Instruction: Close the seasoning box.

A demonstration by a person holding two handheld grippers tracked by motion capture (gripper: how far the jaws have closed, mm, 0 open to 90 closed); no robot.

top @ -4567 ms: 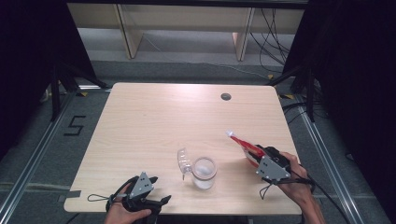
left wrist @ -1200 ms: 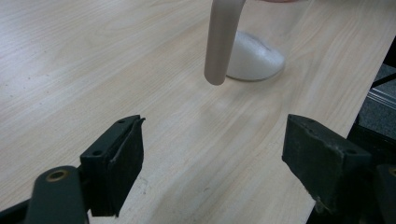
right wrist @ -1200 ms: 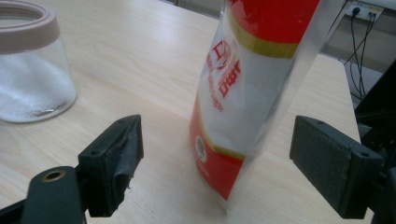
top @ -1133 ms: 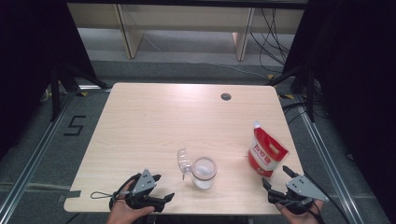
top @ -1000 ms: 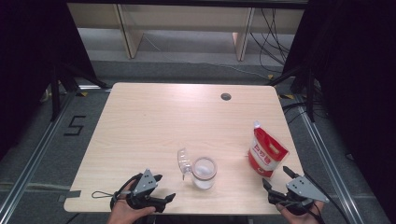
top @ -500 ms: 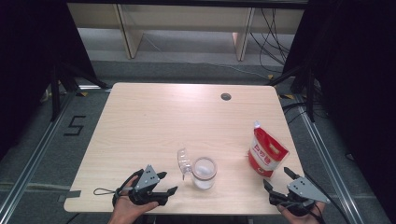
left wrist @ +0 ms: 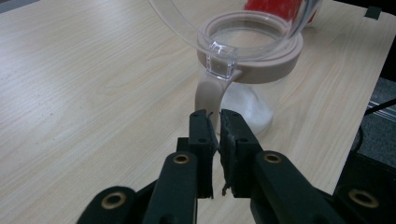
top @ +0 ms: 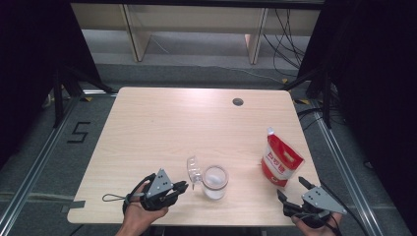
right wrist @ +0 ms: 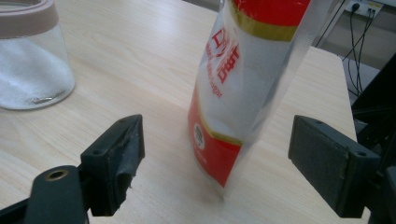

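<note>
High view: the pale wooden bench [top: 162, 132] carries a red-and-white stand-up sugar pouch [top: 280, 161] near its right edge and a clear glass jar [top: 215, 181] with a pinkish rim and a flipped-open clear lid [top: 194, 169] near the front middle. The right hand-held gripper [top: 291, 188] sits just in front of the pouch, jaws wide apart — nothing between its pads. The left hand-held gripper [top: 180, 187], just beside the jar's hinge, has just been closing, its jaws now nearly together and empty.
</note>
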